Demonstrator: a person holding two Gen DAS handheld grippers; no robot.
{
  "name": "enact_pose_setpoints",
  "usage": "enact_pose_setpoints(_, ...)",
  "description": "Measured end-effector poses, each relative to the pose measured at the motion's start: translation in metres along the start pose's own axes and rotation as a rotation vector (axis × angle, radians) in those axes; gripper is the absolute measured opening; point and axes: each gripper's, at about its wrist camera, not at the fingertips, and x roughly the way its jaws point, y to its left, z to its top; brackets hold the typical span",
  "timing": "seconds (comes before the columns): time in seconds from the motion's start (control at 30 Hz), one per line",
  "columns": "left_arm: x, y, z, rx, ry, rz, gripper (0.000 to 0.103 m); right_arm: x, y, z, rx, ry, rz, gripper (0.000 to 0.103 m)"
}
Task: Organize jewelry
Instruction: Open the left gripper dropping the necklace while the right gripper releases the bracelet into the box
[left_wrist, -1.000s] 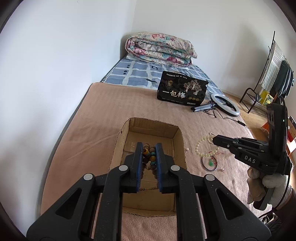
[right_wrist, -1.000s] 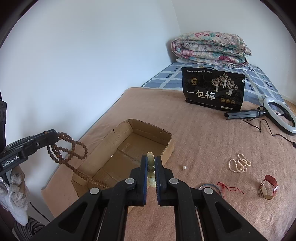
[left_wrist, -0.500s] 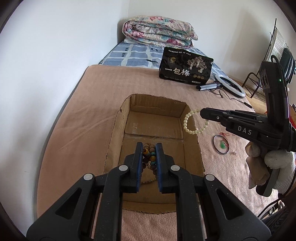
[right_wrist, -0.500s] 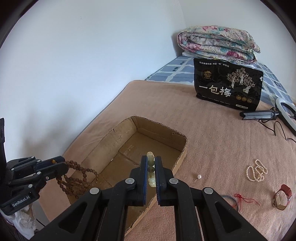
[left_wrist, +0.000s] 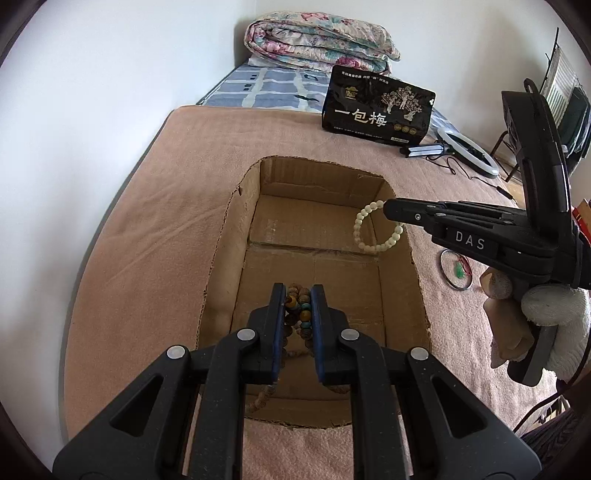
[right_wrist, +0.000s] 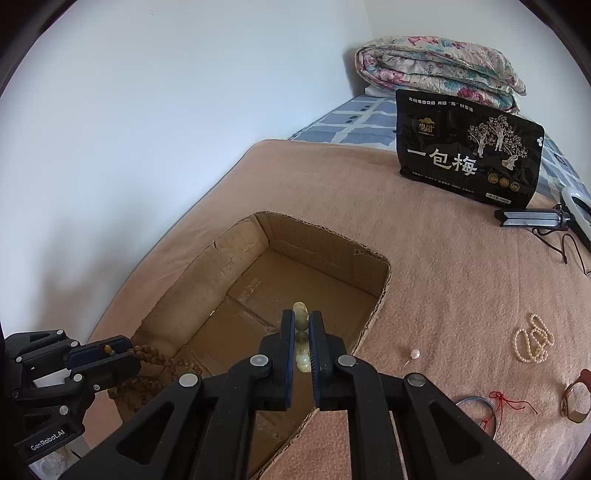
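Your left gripper (left_wrist: 298, 306) is closed on a long string of brown wooden beads (left_wrist: 297, 314) with a few amber and turquoise ones — you hold it over the near end of the open brown cardboard box (left_wrist: 225, 236), and its loops hang down below the fingers into the box. In the right wrist view the same beads (right_wrist: 147, 363) trail from that gripper (right_wrist: 123, 352) across the near left corner of the box (right_wrist: 207, 273).

Your right gripper (right_wrist: 301, 332) is clamped on a pale cream bead bracelet (right_wrist: 301, 321); seen from the left wrist, this bracelet (left_wrist: 373, 230) hangs as a ring from the fingertips above the right side of the box.

On the pink blanket (right_wrist: 424, 258), right of the box, lie a white pearl strand (right_wrist: 533, 341), a single pearl pin (right_wrist: 414, 354), a thin metal bangle with red string (right_wrist: 480, 406) and a brown-strapped watch (right_wrist: 574, 400), all apart from each other.
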Motion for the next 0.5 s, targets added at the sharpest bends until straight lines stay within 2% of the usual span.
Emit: enact_pose_setpoints(0.5, 0.0041, 0.0016, -0.0041, 0.001, -0.010, 0.026, 0.012, 0.0097, 0.0087, -0.0041, -0.034, 0.019, -0.008, 0.005)
